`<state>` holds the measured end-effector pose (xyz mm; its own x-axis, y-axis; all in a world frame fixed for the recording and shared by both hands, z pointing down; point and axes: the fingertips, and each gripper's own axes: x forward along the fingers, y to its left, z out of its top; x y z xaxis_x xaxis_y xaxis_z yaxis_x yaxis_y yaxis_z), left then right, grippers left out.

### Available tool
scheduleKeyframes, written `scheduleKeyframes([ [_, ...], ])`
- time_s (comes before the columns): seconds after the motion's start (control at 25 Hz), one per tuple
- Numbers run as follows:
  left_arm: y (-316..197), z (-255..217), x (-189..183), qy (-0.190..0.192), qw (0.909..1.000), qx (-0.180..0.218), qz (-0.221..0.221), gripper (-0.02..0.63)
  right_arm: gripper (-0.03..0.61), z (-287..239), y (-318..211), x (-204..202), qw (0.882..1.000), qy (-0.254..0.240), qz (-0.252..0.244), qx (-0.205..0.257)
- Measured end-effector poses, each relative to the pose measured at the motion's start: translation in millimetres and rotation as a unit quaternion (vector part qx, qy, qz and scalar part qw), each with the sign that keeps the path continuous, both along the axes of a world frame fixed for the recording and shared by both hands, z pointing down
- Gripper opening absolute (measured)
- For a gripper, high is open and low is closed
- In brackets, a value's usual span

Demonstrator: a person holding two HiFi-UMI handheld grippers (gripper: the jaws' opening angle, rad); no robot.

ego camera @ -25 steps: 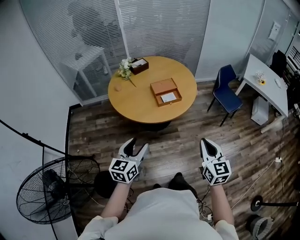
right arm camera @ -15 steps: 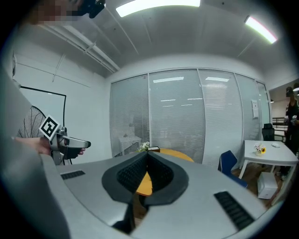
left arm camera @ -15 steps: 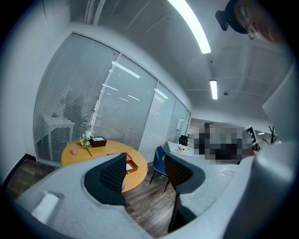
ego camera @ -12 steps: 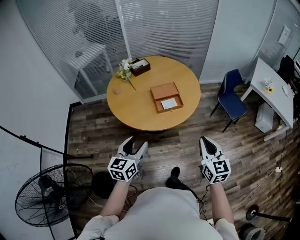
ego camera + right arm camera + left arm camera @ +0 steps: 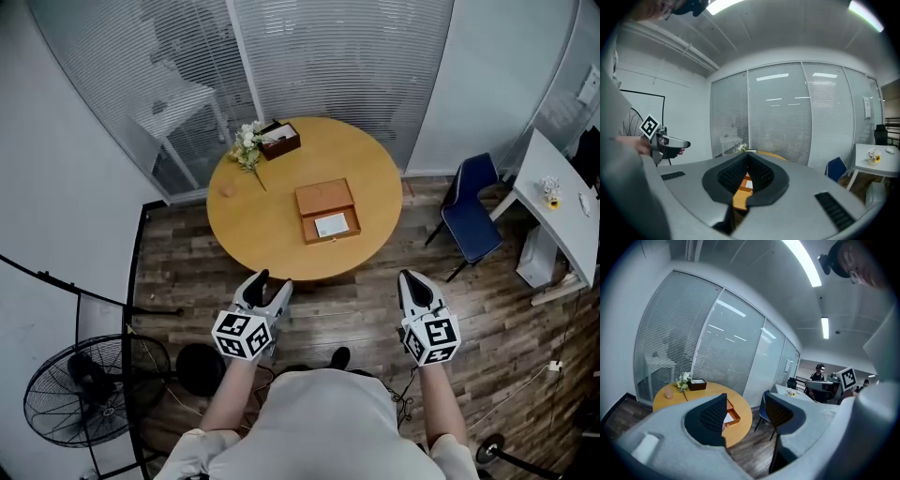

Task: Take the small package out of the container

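An open wooden box (image 5: 327, 212) lies on the round wooden table (image 5: 272, 225), with a small white package (image 5: 331, 225) in its front half. Both grippers hover over the floor, short of the table's near edge. My left gripper (image 5: 269, 284) is open with nothing between its jaws; in the left gripper view the box (image 5: 731, 414) shows just past the left jaw, and the left gripper (image 5: 746, 411) frames floor and a chair. My right gripper (image 5: 411, 280) is shut and empty; in the right gripper view the right gripper (image 5: 747, 156) has its jaws meeting at the tip.
White flowers (image 5: 247, 142) and a dark tray (image 5: 279, 138) sit at the table's far edge, a small beige object (image 5: 226, 190) at its left. A blue chair (image 5: 472, 221) and white desk (image 5: 560, 202) stand right, a floor fan (image 5: 82, 392) left. Blinds close off the back.
The view has moved toward the table, so the table and box sit lower and nearer in the head view. Both grippers keep their pose and state.
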<state>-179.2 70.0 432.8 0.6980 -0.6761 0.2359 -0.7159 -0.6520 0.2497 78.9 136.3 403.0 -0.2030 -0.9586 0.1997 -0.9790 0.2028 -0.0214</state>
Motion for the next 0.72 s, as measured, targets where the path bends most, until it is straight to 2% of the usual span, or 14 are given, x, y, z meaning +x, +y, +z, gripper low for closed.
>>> scheduleKeyframes([
  [0.2, -17, 1, 29, -0.003, 1.0000, -0.004, -0.008, 0.250, 0.003, 11, -26, 32, 1.000, -0.005, -0.001, -0.008],
  [0.44, -43, 9, 41, -0.010, 0.9998, -0.014, -0.013, 0.250, 0.003, 18, -56, 44, 1.000, -0.005, -0.011, -0.016],
  [0.72, -96, 17, 44, -0.015, 0.9997, -0.016, -0.009, 0.250, 0.003, 32, -109, 47, 0.999, 0.001, -0.010, -0.033],
])
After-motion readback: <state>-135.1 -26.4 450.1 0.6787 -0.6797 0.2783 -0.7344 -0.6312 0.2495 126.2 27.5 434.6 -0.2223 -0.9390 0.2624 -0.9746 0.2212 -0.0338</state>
